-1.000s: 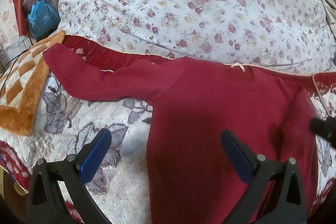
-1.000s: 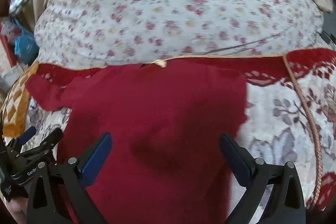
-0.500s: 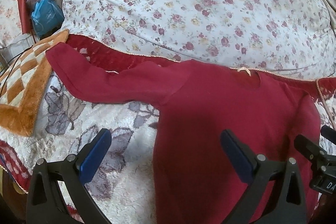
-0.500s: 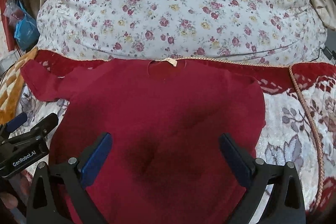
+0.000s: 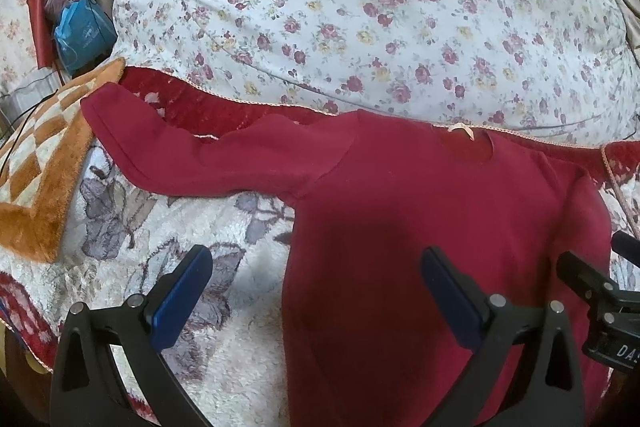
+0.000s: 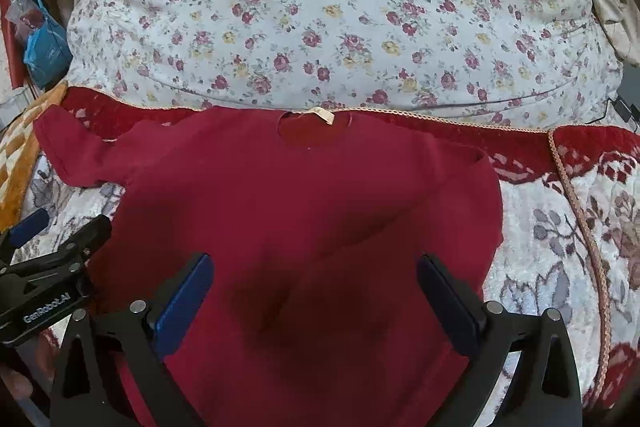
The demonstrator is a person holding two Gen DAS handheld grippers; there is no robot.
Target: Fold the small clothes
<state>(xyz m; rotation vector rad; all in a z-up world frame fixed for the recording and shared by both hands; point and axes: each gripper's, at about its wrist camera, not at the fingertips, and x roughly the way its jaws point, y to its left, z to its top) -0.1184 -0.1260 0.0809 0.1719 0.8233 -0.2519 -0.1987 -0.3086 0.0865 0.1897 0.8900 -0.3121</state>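
A small dark red long-sleeved top (image 5: 420,211) lies flat on a floral blanket, neckline with a cream label (image 6: 324,115) at the far side. Its left sleeve (image 5: 208,155) stretches out to the left; the right sleeve (image 6: 460,195) is folded in over the body. My left gripper (image 5: 316,291) is open and empty, above the top's left edge. My right gripper (image 6: 314,291) is open and empty, above the middle of the top. Each gripper shows in the other's view: the left gripper (image 6: 44,267) and the right gripper (image 5: 600,291).
A big floral duvet (image 6: 340,11) bulges behind the top. The floral blanket (image 5: 172,227) has a red border (image 6: 592,143). An orange checkered rug (image 5: 36,171) lies at the left, with a blue bag (image 5: 80,39) and clutter behind it.
Both grippers have drawn back and risen a little, so more of the top shows. The right sleeve stays folded in. The garment has not shifted.
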